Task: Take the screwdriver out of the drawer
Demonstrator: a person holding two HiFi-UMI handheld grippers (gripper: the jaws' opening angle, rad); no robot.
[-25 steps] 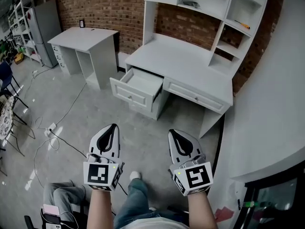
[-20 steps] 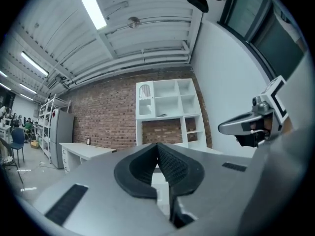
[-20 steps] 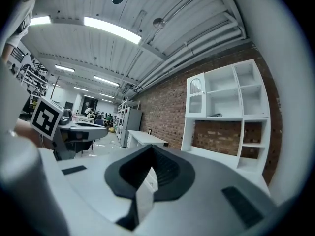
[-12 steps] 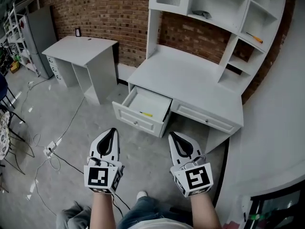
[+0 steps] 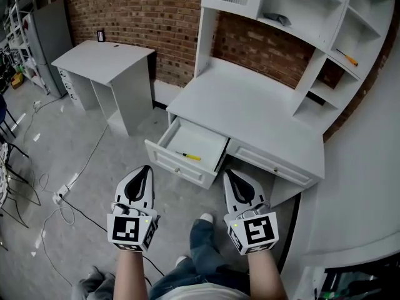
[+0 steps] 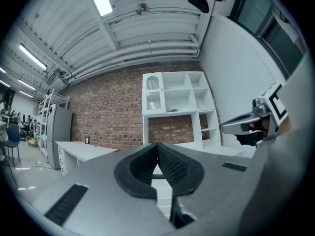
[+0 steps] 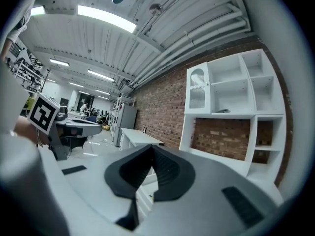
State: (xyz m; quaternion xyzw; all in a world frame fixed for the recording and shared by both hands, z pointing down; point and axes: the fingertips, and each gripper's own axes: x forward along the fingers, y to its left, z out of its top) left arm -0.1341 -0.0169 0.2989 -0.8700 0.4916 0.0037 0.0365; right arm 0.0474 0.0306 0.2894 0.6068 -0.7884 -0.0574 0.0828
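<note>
- Closer than a second ago, the desk (image 5: pixel 250 108) fills more of the head view.
- Its open left drawer (image 5: pixel 178 166) holds the screwdriver (image 5: pixel 188 156), slim, yellow-handled, lying flat.
- My left gripper (image 5: pixel 147 169) and right gripper (image 5: pixel 229 174), both clenched empty, hover short of the drawer.

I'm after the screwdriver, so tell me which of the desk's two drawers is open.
The left drawer, pulled out with a yellow-handled screwdriver lying inside; the right drawer beside it is shut.
</note>
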